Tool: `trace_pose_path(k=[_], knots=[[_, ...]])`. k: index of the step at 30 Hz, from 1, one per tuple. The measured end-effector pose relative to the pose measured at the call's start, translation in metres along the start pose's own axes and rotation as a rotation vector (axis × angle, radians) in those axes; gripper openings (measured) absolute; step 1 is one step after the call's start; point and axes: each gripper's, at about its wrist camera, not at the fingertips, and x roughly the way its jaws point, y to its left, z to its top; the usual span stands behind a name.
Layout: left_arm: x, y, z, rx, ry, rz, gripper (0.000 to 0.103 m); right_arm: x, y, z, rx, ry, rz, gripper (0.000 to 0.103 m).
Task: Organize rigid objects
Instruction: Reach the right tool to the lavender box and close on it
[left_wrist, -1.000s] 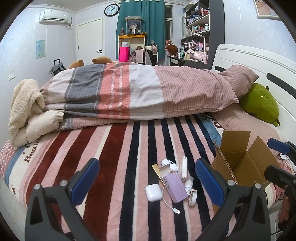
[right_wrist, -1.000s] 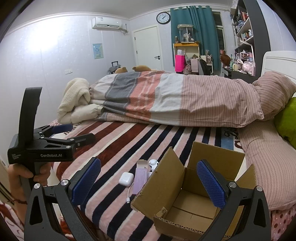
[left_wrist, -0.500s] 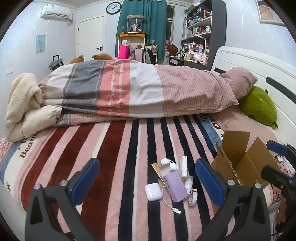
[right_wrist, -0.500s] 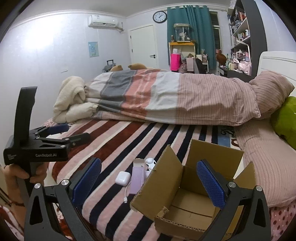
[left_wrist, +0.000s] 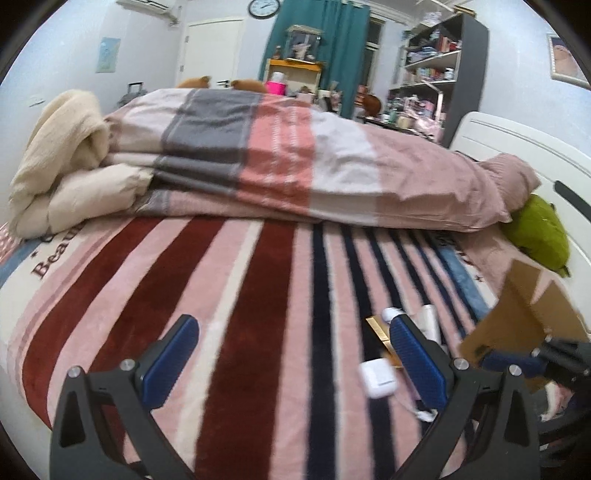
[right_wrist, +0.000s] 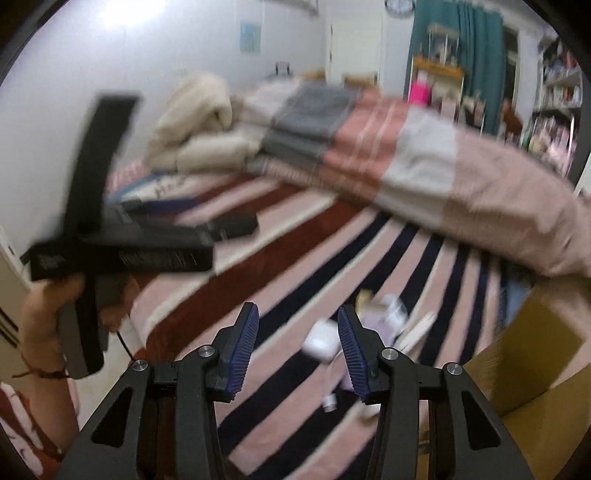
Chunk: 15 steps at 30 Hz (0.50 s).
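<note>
A small pile of objects lies on the striped blanket. It holds a white earbud case (left_wrist: 377, 377), a white cable plug (left_wrist: 424, 414), a white tube (left_wrist: 429, 322) and a gold-edged box partly hidden behind my left finger. The open cardboard box (left_wrist: 532, 314) stands to their right. My left gripper (left_wrist: 291, 358) is open and empty, low over the blanket, left of the pile. In the blurred right wrist view my right gripper (right_wrist: 297, 345) is half open and empty, just left of the earbud case (right_wrist: 320, 341), with the cardboard box (right_wrist: 535, 373) at right.
A folded striped duvet (left_wrist: 295, 166) lies across the far side of the bed, with a cream blanket (left_wrist: 62, 158) at left and a green plush (left_wrist: 539, 232) at right. The white headboard (left_wrist: 517, 147) is at the right. The left gripper body (right_wrist: 122, 243) stands at left in the right wrist view.
Both grippers have dropped lower and swung left towards the pile. The right gripper's jaws have narrowed from wide open to half open. The right wrist view is now motion-blurred.
</note>
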Motion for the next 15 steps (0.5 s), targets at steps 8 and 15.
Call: trace_pose_path(k=[8,15], knots=[[0.021,0.023,-0.023,0.048,0.044,0.01,0.103,0.085,-0.027,-0.035,0.099,0.178,-0.234,0.041],[0.022,0.021,-0.025,0.059,0.039,-0.118,0.103,0.117,-0.061,-0.049,0.154,0.267,-0.261,0.041]])
